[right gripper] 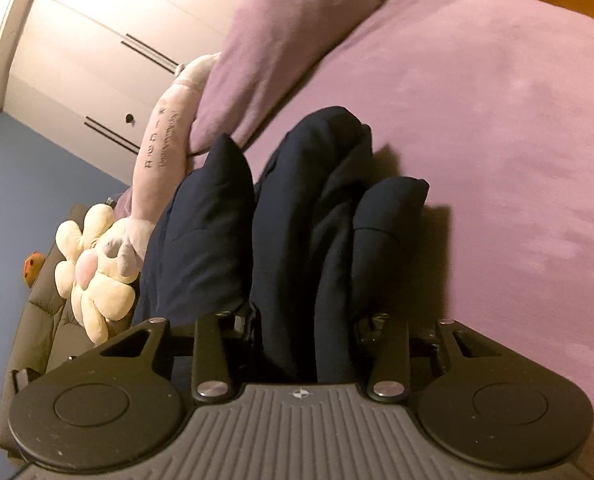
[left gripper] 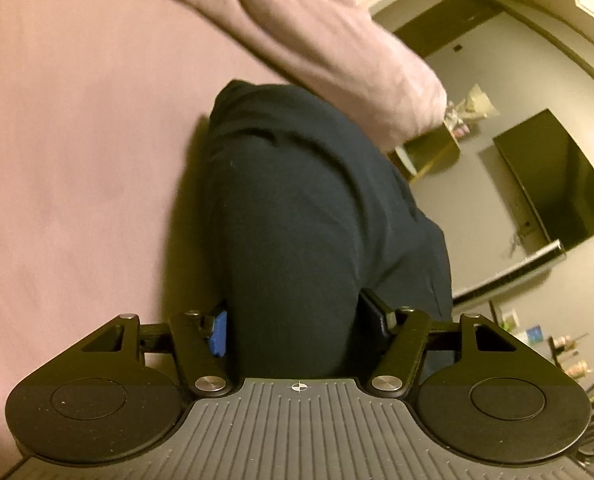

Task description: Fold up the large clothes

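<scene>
Dark garment: navy cloth, bunched, draped over the purple bed and running up into both grippers; in the right wrist view it rises in 3 thick folds.
Bed: purple sheet, fills most of both views under the garment.
Pillow: purple, at the head of the bed, beyond the garment.
Plush toy: cream and pink, lying beside the garment at the bed's edge.
Left gripper: jaws pinching a fat fold of the garment; blue pad touches the cloth.
Right gripper: jaws clamped on bunched garment folds.
</scene>
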### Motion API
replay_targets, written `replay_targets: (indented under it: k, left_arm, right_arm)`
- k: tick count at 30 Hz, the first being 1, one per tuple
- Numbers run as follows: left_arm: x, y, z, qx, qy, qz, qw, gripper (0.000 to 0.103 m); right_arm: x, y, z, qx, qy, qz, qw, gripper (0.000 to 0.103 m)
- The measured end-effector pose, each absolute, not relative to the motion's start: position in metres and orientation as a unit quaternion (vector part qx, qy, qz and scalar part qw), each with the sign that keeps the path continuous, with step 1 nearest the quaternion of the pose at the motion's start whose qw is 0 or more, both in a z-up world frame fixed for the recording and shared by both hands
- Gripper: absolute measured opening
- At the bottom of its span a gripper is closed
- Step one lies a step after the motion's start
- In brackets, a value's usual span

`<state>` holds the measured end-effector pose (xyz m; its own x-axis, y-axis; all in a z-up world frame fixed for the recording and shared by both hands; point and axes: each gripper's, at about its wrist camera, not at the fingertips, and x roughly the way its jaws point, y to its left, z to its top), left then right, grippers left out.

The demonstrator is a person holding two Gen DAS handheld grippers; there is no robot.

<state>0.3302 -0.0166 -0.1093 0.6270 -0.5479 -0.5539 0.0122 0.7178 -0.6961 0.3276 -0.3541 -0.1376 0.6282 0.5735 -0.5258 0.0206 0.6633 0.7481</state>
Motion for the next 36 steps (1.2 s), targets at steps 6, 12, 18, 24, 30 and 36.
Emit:
replay_targets:
  k: [6, 12, 18, 24, 30, 36]
  left_arm:
    - [0.338, 0.040, -0.088, -0.329, 0.366, -0.105, 0.865, 0.068]
    - [0.347, 0.092, -0.095, -0.326, 0.374, -0.022, 0.868, 0.071]
    - [0.304, 0.096, -0.097, -0.297, 0.364, -0.025, 0.882, 0.072]
    - [0.223, 0.078, -0.089, -0.279, 0.351, -0.047, 0.893, 0.074]
    - [0.182, 0.050, -0.095, -0.225, 0.375, -0.053, 0.898, 0.077]
    - [0.195, 0.046, -0.118, -0.213, 0.404, -0.025, 0.889, 0.075]
  right_arm:
    - [0.379, -0.280, -0.135, 0.359, 0.411, 0.203, 0.813, 0.040]
    - [0.400, -0.218, -0.144, 0.319, 0.444, 0.182, 0.817, 0.055]
    - [0.336, -0.257, -0.127, 0.302, 0.408, 0.191, 0.840, 0.058]
    - [0.277, -0.249, -0.074, 0.255, 0.331, 0.247, 0.874, 0.058]
    - [0.268, -0.200, -0.055, 0.168, 0.324, 0.307, 0.879, 0.057]
    - [0.267, -0.167, -0.068, 0.080, 0.363, 0.261, 0.891, 0.022]
